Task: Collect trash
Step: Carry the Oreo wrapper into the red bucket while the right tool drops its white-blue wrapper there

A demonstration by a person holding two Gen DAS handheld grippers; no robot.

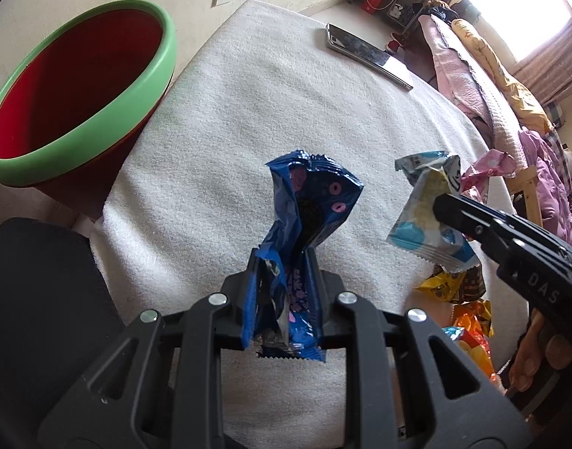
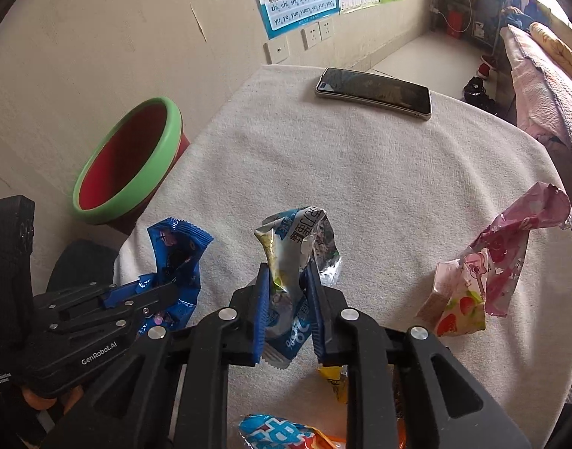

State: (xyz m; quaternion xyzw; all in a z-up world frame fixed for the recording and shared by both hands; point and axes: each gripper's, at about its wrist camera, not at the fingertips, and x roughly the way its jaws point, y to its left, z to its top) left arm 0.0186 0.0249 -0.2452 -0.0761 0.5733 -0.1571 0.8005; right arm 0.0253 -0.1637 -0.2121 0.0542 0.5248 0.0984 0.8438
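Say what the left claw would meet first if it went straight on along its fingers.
Probably the bare white cloth on the table. The left claw, shut on the dark blue wrapper, points steeply down at it; the green-rimmed bin stands off to the side. Depth is unclear.

I see lots of bare white cloth [image 2: 360, 187] in the middle of the table, so a gripper could pass there. A phone [image 2: 373, 91] lies at the far edge. On the right stand a pink wrapper [image 2: 517, 250] and a little strawberry carton [image 2: 458, 303]. The bin [image 2: 136, 172] off the table's left edge has an open mouth.
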